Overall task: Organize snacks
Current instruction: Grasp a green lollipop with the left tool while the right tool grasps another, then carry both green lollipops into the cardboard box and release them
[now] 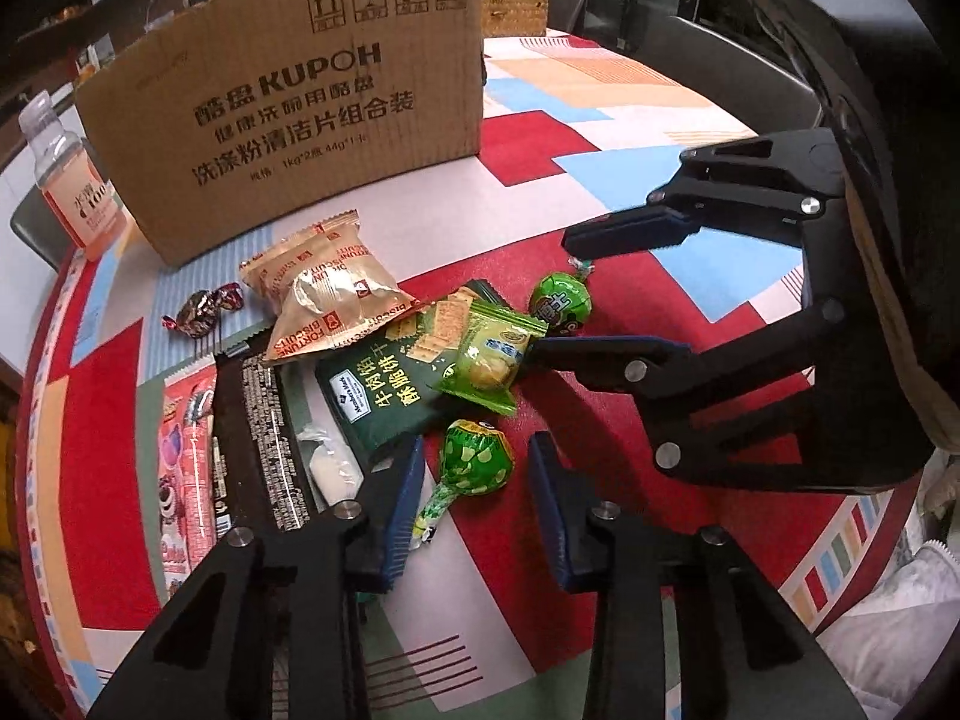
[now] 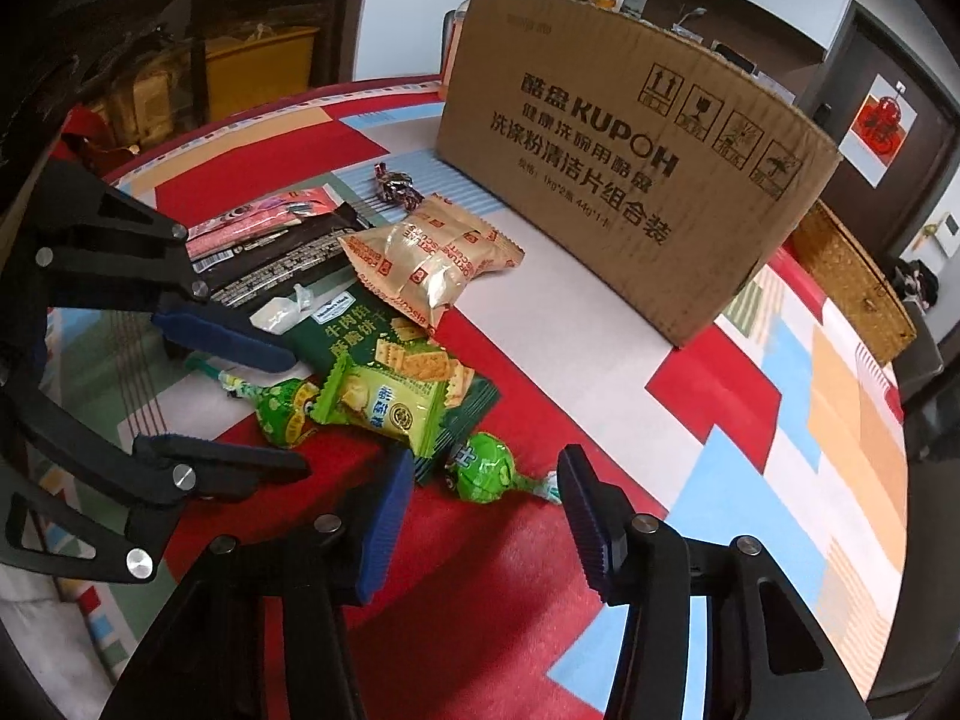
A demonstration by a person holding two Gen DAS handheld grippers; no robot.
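Observation:
A pile of snacks lies on the patterned table in front of a cardboard box [image 1: 294,114] [image 2: 636,192]. My left gripper [image 1: 477,465] is open around a green lollipop [image 1: 474,459] [image 2: 285,411]. My right gripper [image 2: 486,480] [image 1: 552,294] is open around a second green lollipop [image 2: 483,468] [image 1: 559,298]. Between them lie a green snack packet [image 1: 489,357] [image 2: 384,402], a dark green cracker bag [image 1: 390,378] [image 2: 360,336] and a gold biscuit bag [image 1: 327,294] [image 2: 426,261].
A wrapped candy [image 1: 204,309] [image 2: 396,186], a black bar [image 1: 264,444] [image 2: 282,261] and a pink packet [image 1: 186,468] [image 2: 258,216] lie at the pile's left. A drink bottle [image 1: 72,180] stands left of the box. A woven basket [image 2: 852,276] sits behind it.

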